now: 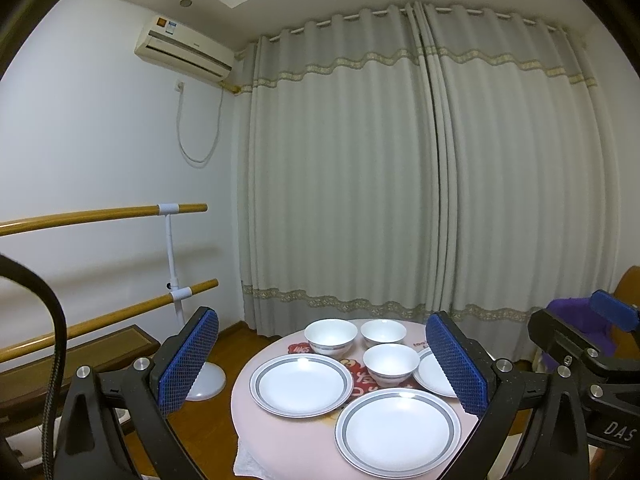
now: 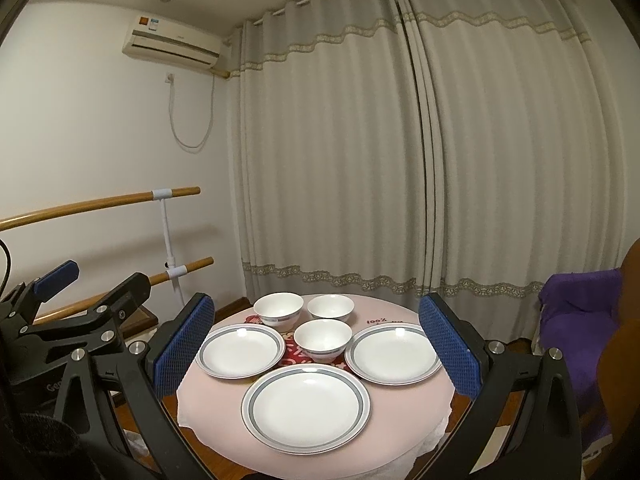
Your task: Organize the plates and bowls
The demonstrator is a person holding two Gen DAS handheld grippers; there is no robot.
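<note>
In the left wrist view, the left gripper hangs spread and empty above the round pink table, where three grey-rimmed plates ring three white bowls toward the far edge, all separate, likely awaiting stacking. In the right wrist view, the right gripper is likewise spread, holding nothing, framing the nearest plate at the near edge.

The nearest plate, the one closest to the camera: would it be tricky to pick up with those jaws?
Probably somewhat. The nearest plate looks like glazed ceramic with a glossy highlight, so likely stiff but slippery and breakable. It lies flat on the pink tablecloth with a low rim, so there is little edge to pinch.
</note>
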